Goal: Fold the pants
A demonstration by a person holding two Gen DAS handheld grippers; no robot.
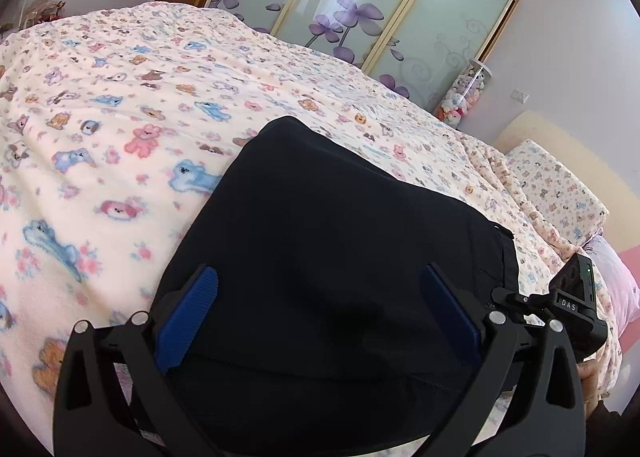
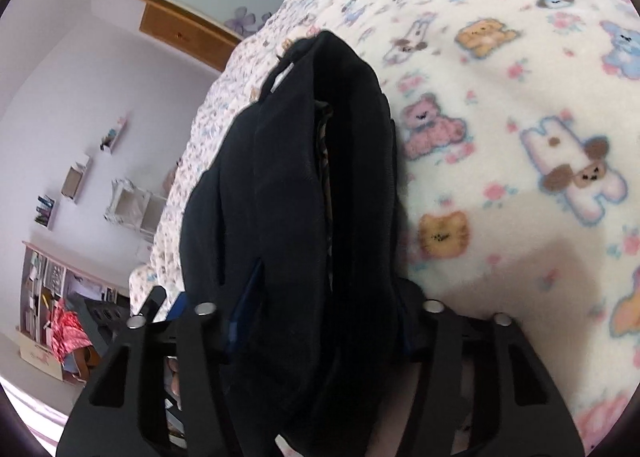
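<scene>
The dark pants (image 1: 340, 249) lay folded on the bed's animal-print blanket (image 1: 120, 105), near its close edge. The left gripper (image 1: 316, 321) hovered over them with its blue fingers (image 1: 188, 321) spread wide, clamping nothing. The right gripper (image 2: 320, 321) had its fingers narrowed around the thick folded bundle, the cloth bulging between them.

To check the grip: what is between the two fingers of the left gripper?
In the left wrist view, the dark folded pants lie between the blue fingers of the left gripper, which stand apart.
</scene>
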